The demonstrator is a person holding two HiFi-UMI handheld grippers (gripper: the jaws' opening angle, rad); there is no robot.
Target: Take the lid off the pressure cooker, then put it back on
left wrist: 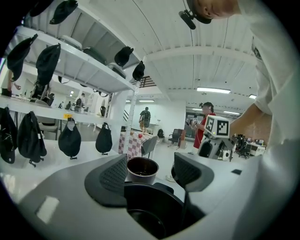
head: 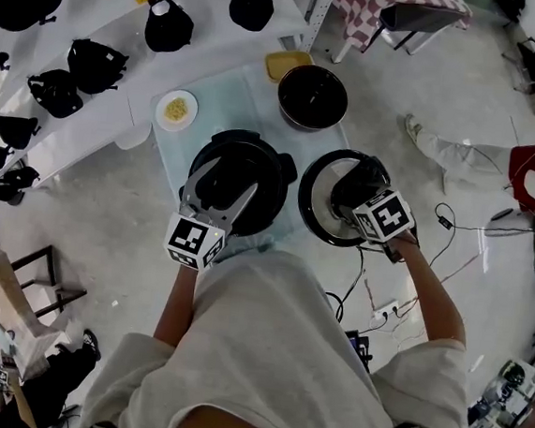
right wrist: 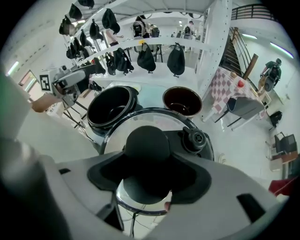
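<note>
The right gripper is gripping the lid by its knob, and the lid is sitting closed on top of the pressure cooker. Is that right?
Not quite. The right gripper does grip the lid by its knob, but the lid is not on the pressure cooker: the head view shows it off to the right of the cooker, whose mouth is open.

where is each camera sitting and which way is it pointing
Head view: on the person's head, facing steeply down at the cooker and lid; shows torso, arms, left gripper, right gripper.
Left gripper view: on the left gripper, facing level over the cooker; its open jaws, the right arm.
Right gripper view: on the right gripper, facing down; jaws clamp the lid's knob.
Shared: both gripper views see the steel pot.
</note>
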